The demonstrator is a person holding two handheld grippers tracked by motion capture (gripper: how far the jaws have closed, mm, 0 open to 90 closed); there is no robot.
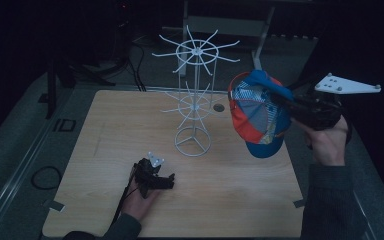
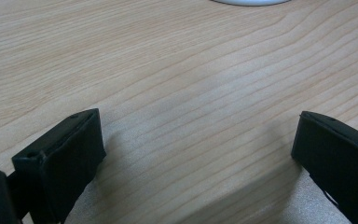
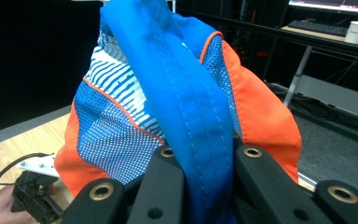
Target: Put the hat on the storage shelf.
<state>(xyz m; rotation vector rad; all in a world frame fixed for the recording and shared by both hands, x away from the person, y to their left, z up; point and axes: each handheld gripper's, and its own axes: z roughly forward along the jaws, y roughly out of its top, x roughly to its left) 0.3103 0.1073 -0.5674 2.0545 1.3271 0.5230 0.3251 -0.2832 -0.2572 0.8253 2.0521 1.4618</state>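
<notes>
The right claw (image 1: 289, 104) is clamped on a fold of the blue, orange and white cap (image 1: 258, 112), holding it in the air beside the white wire rack (image 1: 195, 95), off the counter's (image 1: 240, 190) right edge, hand raised. The left claw (image 1: 166, 181) rests low on the counter with its jaws spread wide, gripping nothing.

Blue-orange cap (image 3: 186, 107) in right gripper (image 3: 200, 163)
</notes>
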